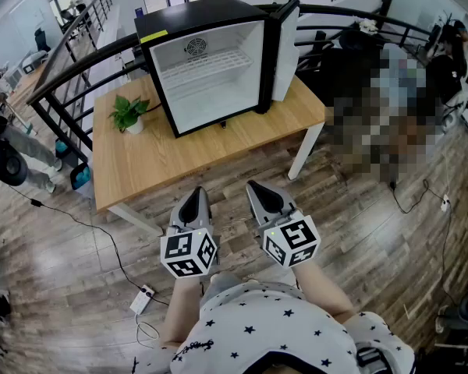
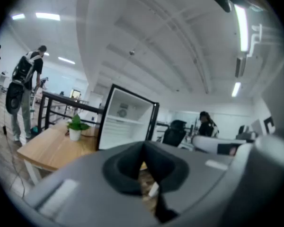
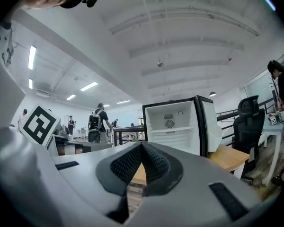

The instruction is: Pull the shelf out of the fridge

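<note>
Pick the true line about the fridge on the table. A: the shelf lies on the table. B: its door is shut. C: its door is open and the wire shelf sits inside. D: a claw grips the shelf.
C: the fridge has its door swung open, the shelf lies across the inside, and the left claw and right claw hang shut, short of the table.
</note>
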Available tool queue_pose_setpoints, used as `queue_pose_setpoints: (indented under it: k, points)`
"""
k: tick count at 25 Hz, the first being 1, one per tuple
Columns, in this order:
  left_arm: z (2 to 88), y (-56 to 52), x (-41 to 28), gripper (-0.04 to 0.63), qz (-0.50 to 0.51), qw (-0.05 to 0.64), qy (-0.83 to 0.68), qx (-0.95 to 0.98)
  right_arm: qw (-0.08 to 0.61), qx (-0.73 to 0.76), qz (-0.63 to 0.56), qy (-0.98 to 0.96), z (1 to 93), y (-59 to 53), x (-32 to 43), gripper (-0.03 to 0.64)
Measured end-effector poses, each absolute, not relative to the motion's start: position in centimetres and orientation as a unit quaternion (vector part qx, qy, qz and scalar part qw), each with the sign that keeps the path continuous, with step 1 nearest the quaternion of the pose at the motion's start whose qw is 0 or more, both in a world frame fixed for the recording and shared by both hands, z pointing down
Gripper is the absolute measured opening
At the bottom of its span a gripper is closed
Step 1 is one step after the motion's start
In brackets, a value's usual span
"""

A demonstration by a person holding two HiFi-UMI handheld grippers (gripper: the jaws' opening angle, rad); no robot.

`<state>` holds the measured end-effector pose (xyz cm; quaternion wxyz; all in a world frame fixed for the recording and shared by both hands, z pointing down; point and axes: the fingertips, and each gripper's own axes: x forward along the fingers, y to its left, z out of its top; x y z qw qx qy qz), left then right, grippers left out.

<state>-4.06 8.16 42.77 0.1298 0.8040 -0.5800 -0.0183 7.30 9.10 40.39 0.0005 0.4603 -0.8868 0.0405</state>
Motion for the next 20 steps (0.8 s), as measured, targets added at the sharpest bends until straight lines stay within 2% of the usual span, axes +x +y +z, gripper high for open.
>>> queue_pose_setpoints:
  k: [15, 20]
  points:
    - [43.4, 9.6, -2.2, 0.006, -0.013, 0.144, -0.579, 0.803, -0.015, 0.431, 0.076, -0.899, 41.0, 10.2, 8.5, 0.02]
    - [43.6, 9.9, -2.1, 0.006, -0.008, 0.143, -0.585, 0.798, 0.009, 0.432, 0.073, -0.899, 41.7, 10.6, 8.6, 0.02]
